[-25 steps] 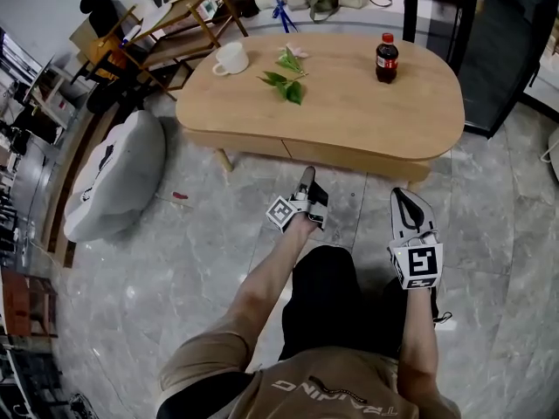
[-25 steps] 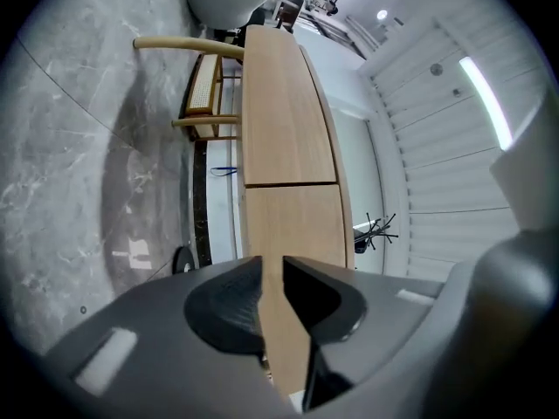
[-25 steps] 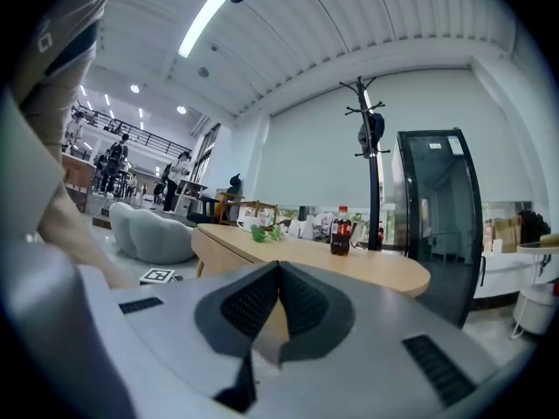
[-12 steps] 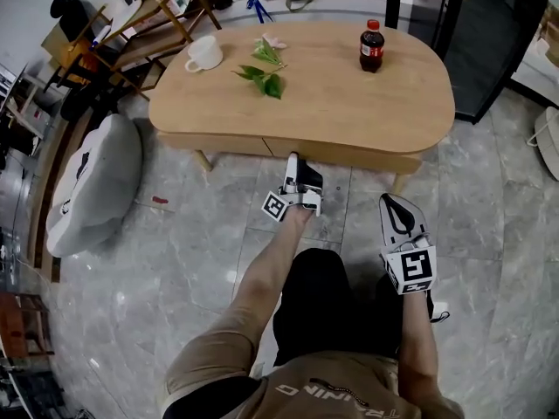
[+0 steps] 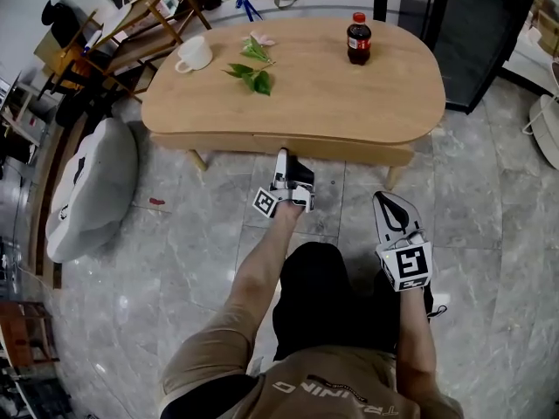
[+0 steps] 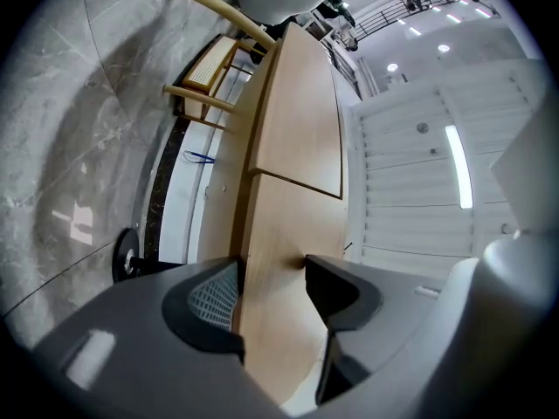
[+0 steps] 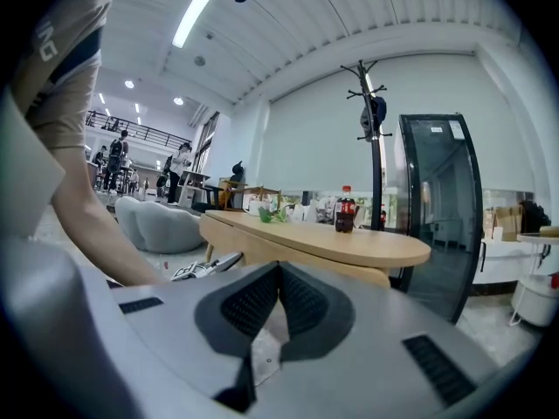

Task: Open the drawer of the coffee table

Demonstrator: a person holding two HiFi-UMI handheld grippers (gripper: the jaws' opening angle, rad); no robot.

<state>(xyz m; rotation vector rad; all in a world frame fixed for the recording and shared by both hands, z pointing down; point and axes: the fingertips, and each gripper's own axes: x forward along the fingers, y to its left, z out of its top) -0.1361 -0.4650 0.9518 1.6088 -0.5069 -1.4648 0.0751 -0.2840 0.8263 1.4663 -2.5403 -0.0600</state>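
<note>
1. Grey cushion (image 5: 92,186): lies on the marble floor (image 5: 192,260) at far left, apart from the counter (image 5: 306,103).
2. White cup (image 5: 194,53): upright at the counter's far left corner.
3. Green leaf sprig (image 5: 251,77): lies flat on the top, just right of the cup.
4. Counter: pale wood, oval top, short legs.
5. Drawer (image 5: 349,149): set in the near side under the top, its front flush with the neighbouring panel, shut.
6. Left gripper (image 5: 283,157): tilted upward at the drawer front's lower edge, just right of the panel seam. Its jaws have just been opening and stand wide apart, the wooden edge between them. No squeeze on it is evident.
7. Cola bottle (image 5: 357,38): upright, red cap, on the far right part of the top.
8. Right gripper (image 5: 390,203): held low above the floor, near the counter's right end without touching it. Jaws closed together, holding nothing.
</note>
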